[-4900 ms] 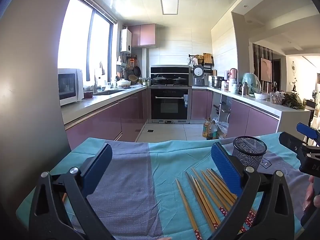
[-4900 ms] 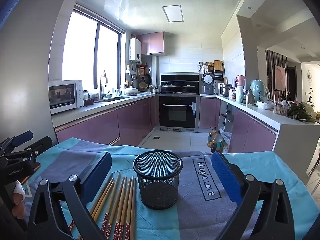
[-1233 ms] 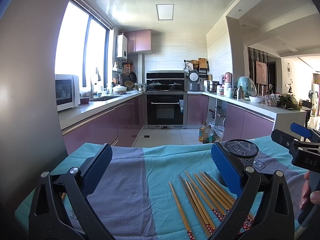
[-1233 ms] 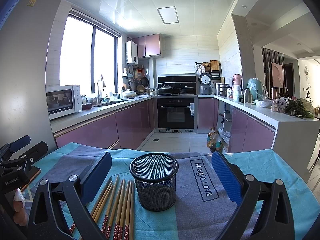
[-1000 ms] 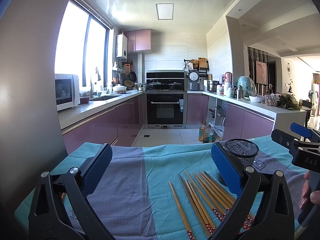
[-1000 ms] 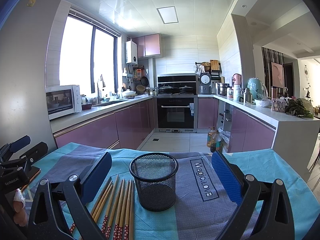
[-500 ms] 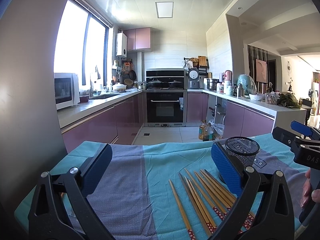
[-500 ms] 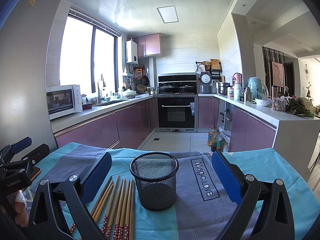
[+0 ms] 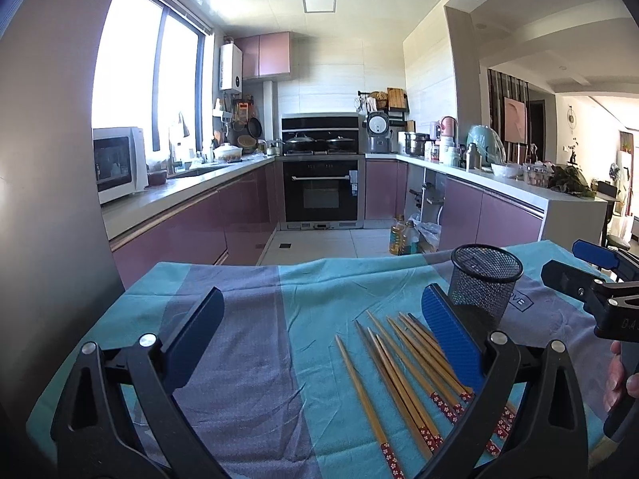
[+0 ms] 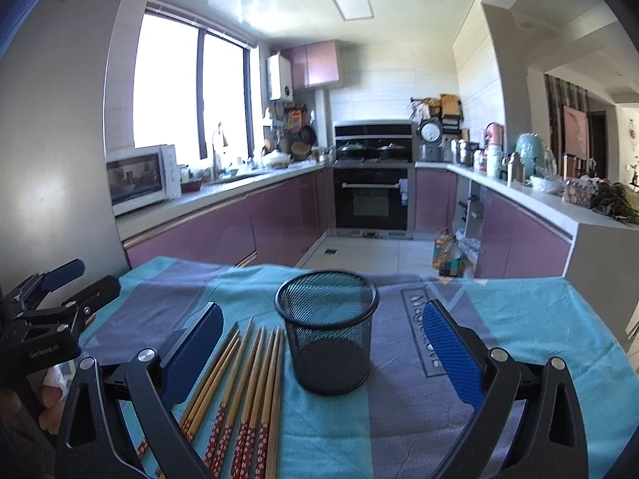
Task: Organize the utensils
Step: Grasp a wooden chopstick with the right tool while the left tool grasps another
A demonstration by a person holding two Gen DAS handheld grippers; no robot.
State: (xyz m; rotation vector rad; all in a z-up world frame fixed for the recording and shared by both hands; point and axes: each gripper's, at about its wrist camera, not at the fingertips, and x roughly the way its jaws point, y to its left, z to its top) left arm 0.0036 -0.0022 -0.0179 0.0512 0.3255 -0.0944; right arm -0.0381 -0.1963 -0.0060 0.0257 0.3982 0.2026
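Several bamboo chopsticks (image 9: 403, 363) with red flowered ends lie side by side on the teal and grey tablecloth (image 9: 255, 319). Just behind and right of them stands an empty black mesh cup (image 9: 481, 285). My left gripper (image 9: 319, 331) is open above the cloth, left of the chopsticks, holding nothing. In the right wrist view the mesh cup (image 10: 329, 331) sits between the open fingers of my right gripper (image 10: 321, 341), with the chopsticks (image 10: 247, 379) to its left. Each gripper shows at the edge of the other's view, right gripper (image 9: 591, 279) and left gripper (image 10: 52, 311), each with a hand on it.
The table's far edge (image 10: 399, 273) drops to a tiled kitchen floor (image 9: 319, 245). Purple cabinets, an oven (image 9: 321, 189) and cluttered counters lie beyond. A grey wall (image 9: 44, 199) rises close on the left. Cloth right of the cup (image 10: 519, 319) is bare.
Both views have shifted only slightly; the table, chopsticks and cup lie as before and both grippers stay open and empty.
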